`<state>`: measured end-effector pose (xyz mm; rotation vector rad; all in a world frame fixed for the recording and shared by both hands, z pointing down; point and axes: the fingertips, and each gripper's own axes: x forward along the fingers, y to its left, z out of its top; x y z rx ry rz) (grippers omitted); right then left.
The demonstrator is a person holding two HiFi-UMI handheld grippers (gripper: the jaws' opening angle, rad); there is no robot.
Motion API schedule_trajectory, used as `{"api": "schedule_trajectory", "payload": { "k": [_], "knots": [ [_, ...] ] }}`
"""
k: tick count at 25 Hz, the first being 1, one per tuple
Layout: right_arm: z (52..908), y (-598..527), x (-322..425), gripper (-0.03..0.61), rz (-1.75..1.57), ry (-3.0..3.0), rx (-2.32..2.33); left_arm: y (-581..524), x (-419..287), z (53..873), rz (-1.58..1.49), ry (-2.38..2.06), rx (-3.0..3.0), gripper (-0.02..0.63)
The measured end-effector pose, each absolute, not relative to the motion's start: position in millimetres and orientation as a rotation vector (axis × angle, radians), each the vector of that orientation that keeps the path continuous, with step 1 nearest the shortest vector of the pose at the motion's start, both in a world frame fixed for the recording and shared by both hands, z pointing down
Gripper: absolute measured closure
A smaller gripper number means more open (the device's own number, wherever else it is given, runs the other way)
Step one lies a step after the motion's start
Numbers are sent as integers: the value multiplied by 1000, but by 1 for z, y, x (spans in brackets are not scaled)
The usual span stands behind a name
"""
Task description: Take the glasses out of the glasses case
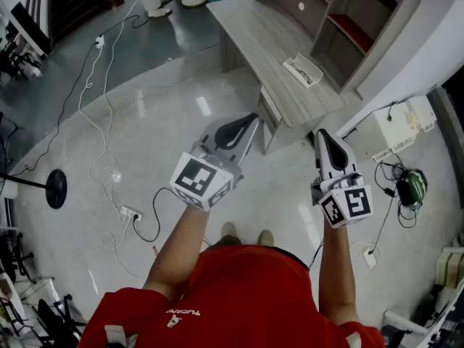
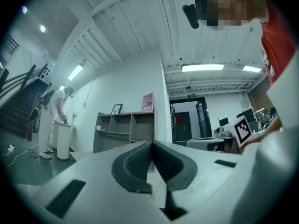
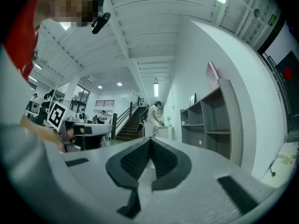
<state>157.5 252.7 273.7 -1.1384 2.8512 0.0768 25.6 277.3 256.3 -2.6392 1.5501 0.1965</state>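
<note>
A: Glasses case: appearance and position?

B: White, flat, oblong. Marked on top with thin dark lines, too small to identify. Lies on the grey wood-grain desk, toward its right end, just in front of the shelf unit. Sits well apart from both tools.

A: Tool state?

B: Left gripper: jaws pressed together, nothing between the pads. Right gripper: likewise closed tight and empty. Held in the air over the floor, short of the desk, pointing roughly toward it.

A: Surface and room?

B: Pale glossy floor, strewn with white cables leading to a power strip. Black round stand base at the left edge. White cabinet just beside the desk's right end. Open hall with a staircase and a ribbed white ceiling, as seen in the gripper views.

A: Counts?

B: One case, one desk, one shelf unit, two grippers, one stand base, one cabinet. Several cables, not countable. One person far off, bent over a white bin.
</note>
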Motion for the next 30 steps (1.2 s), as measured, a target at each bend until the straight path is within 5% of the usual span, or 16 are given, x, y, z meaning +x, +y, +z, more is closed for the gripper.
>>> {"api": "schedule_trajectory", "payload": {
  "k": [18,30],
  "knots": [
    [309,237,109,575,-13,2903,-1202,272,-37,278,225,1548,-2703,603],
    [318,110,103,574,91,2953,-1272,175,-69,281,203,1524,-2686,604]
  ]
}}
